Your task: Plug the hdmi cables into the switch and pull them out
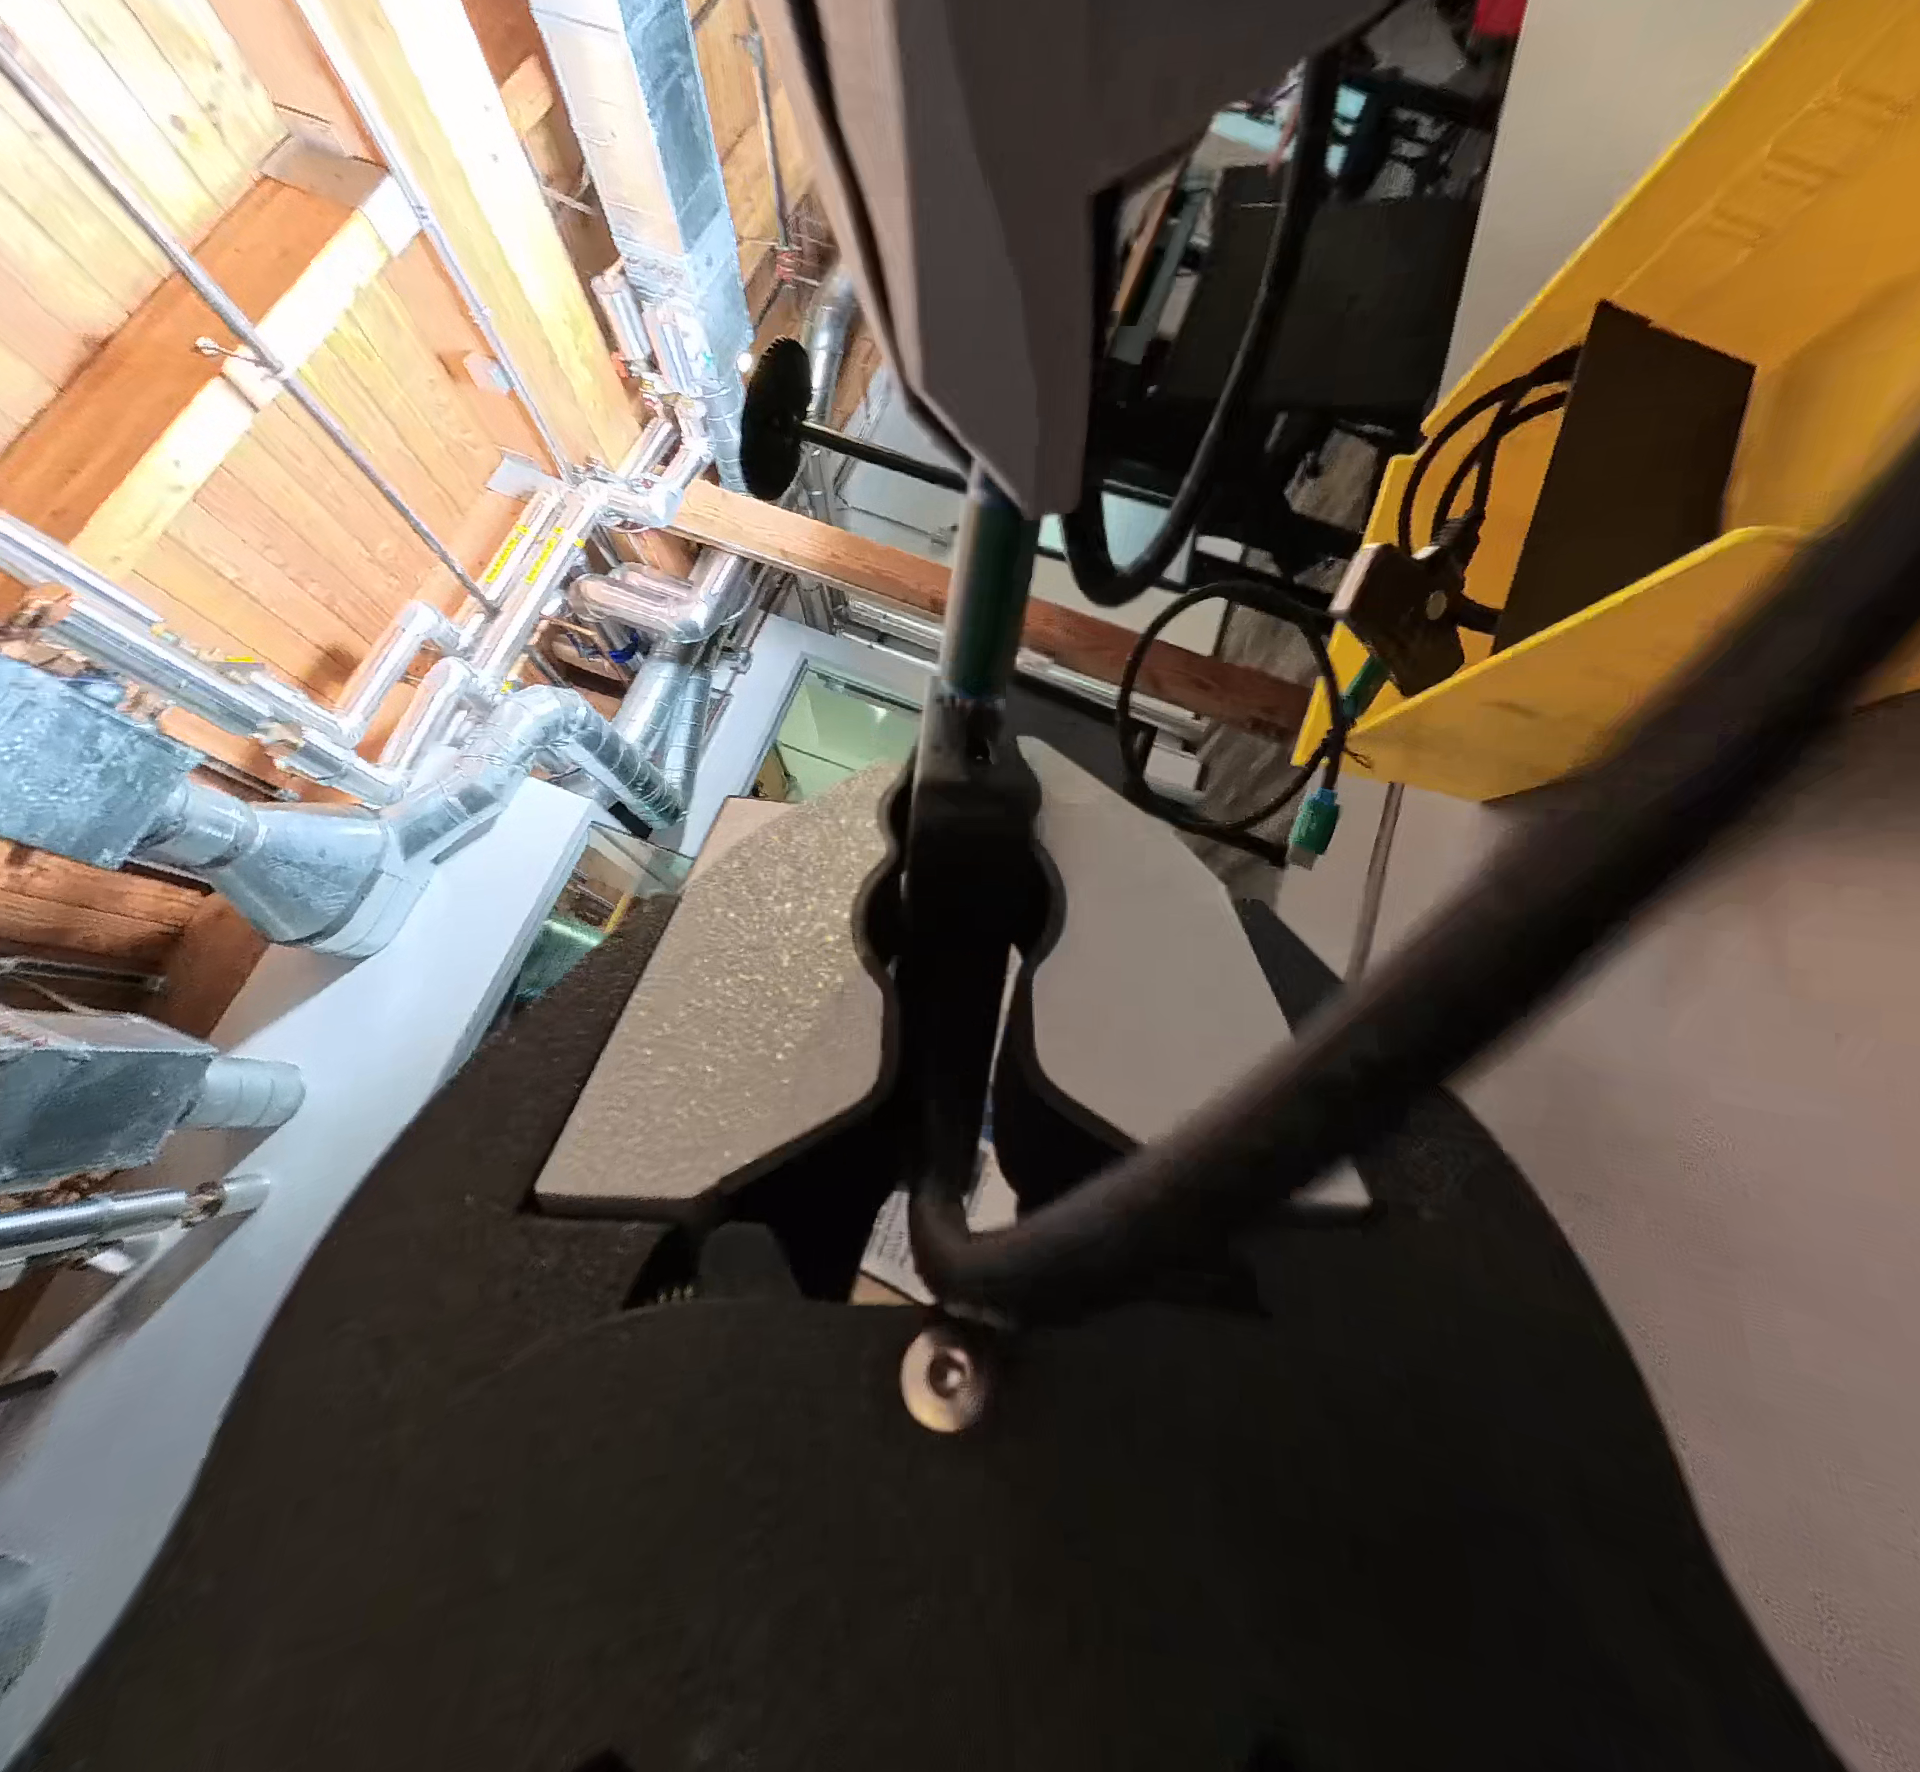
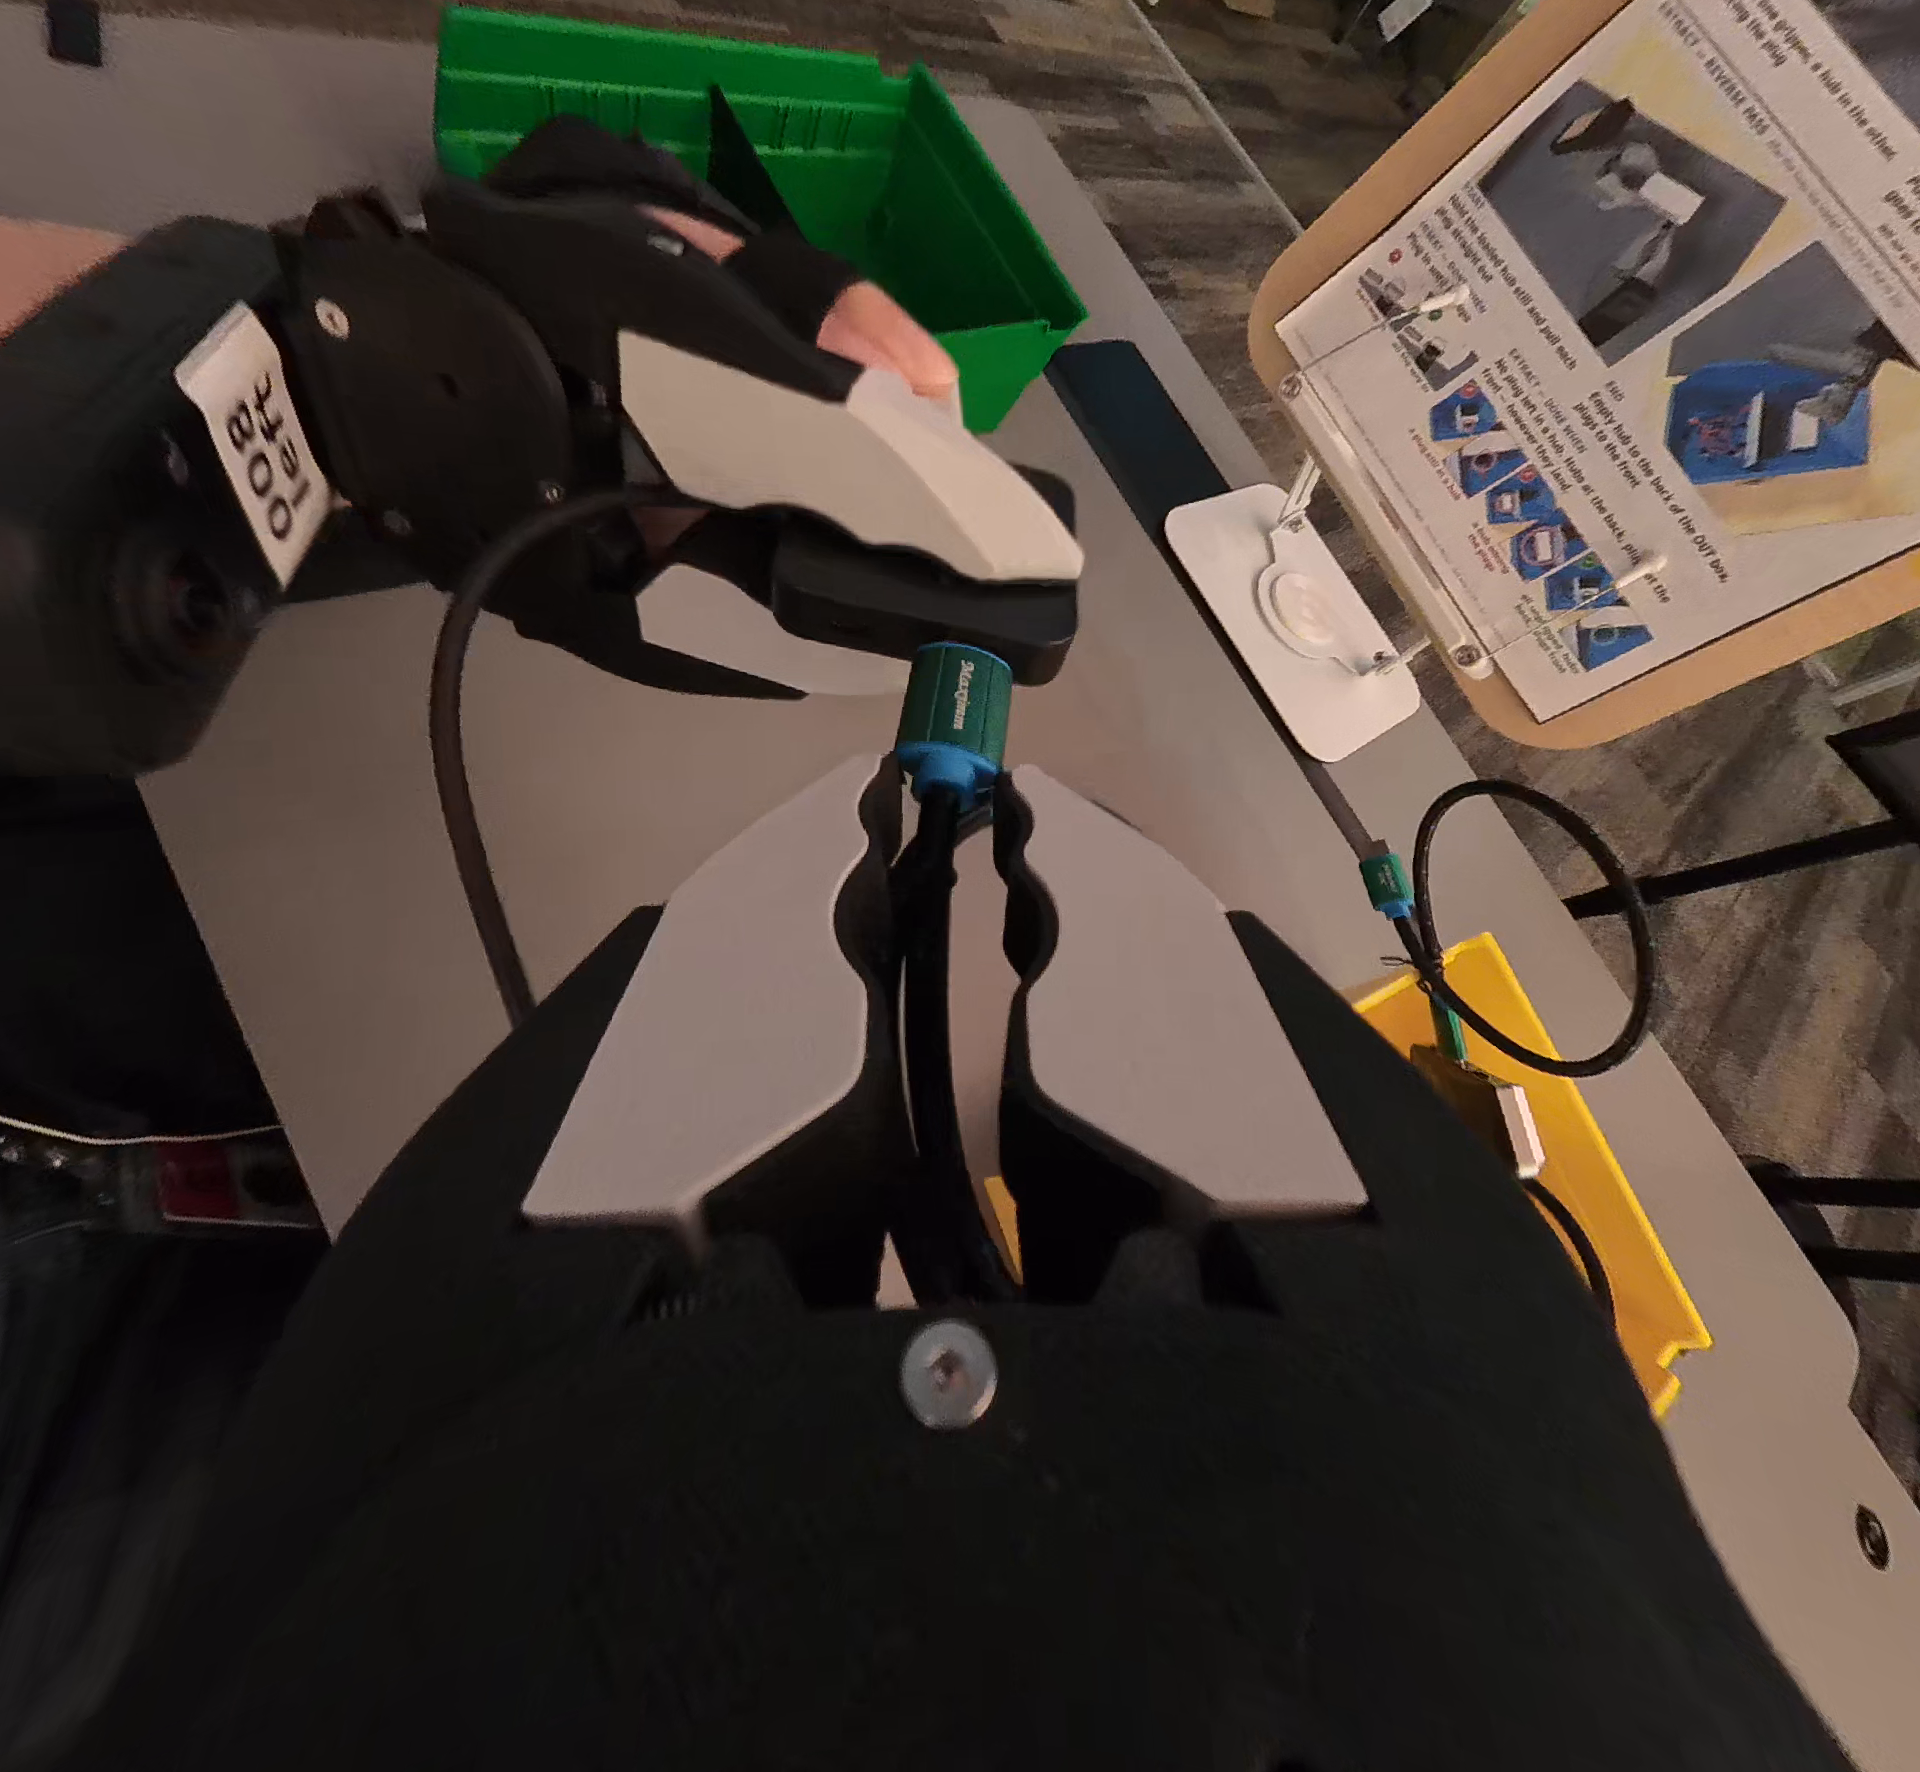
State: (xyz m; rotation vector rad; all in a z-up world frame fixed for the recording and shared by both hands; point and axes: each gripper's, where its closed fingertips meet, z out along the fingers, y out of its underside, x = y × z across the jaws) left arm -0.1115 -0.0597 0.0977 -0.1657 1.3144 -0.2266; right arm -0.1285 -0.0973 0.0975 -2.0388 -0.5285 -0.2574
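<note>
The left gripper (image 2: 935, 579) is clamping the black switch (image 2: 925, 605) between its fingers above the grey tabletop (image 2: 623, 787). The right gripper (image 2: 940, 787) is pinching a black HDMI cable (image 2: 925, 943) just behind its green plug (image 2: 954, 694) — the plug's tip is sitting at the switch's edge. Another cable (image 2: 1527, 933) is lying looped over the yellow bin (image 2: 1621, 1234), with a green bin (image 2: 935, 247) standing beyond

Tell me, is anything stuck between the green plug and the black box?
Nothing visible. The green-and-blue HDMI plug, held by the right gripper, already meets the flat black switch box's edge; the left gripper clamps that box.
</note>
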